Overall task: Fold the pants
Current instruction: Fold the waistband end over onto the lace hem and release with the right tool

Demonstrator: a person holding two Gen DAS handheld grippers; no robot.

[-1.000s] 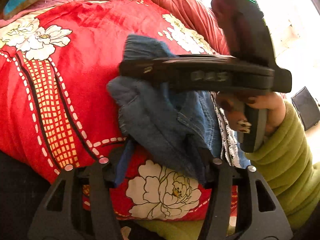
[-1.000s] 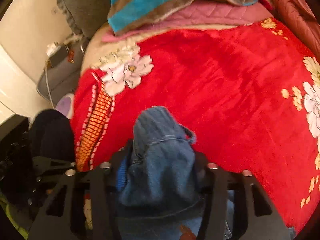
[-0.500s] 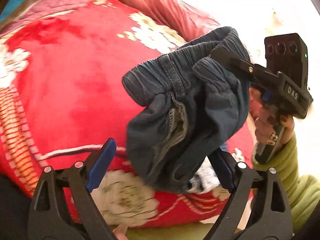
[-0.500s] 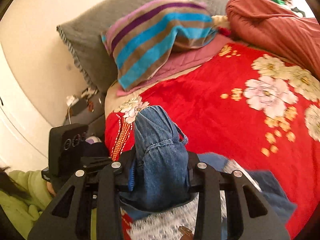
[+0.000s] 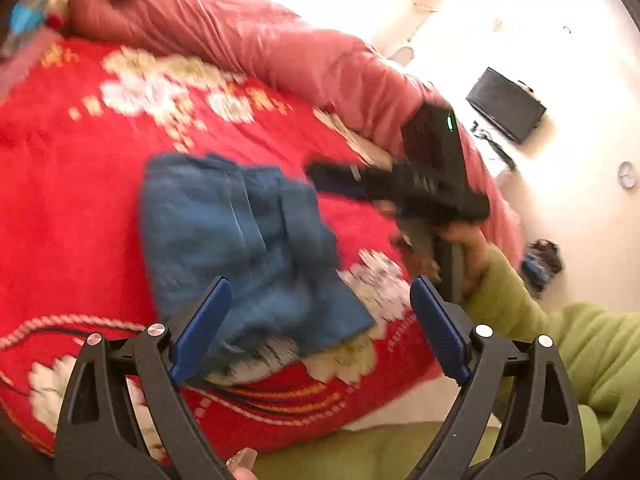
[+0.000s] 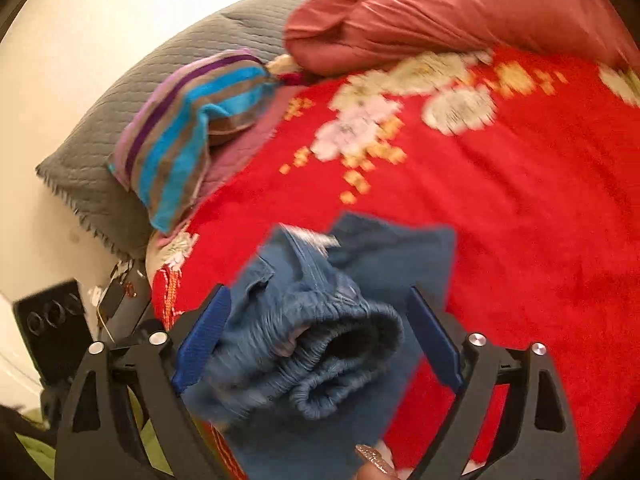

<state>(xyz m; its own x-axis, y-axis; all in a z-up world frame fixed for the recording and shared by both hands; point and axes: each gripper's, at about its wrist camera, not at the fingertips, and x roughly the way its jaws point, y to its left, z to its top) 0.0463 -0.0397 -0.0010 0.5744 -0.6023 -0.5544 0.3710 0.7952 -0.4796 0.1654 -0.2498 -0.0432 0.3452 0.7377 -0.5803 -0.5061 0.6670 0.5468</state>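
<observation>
The blue denim pants [image 5: 248, 248] lie bunched on my red floral blanket [image 5: 72, 184]; soft, floppy denim, best pinched at the elastic waistband [image 6: 340, 360]. My left gripper [image 5: 320, 328] gapes empty above them. My right gripper [image 6: 320, 340] is opening, tilted downward, waistband loose between its jaws.
</observation>
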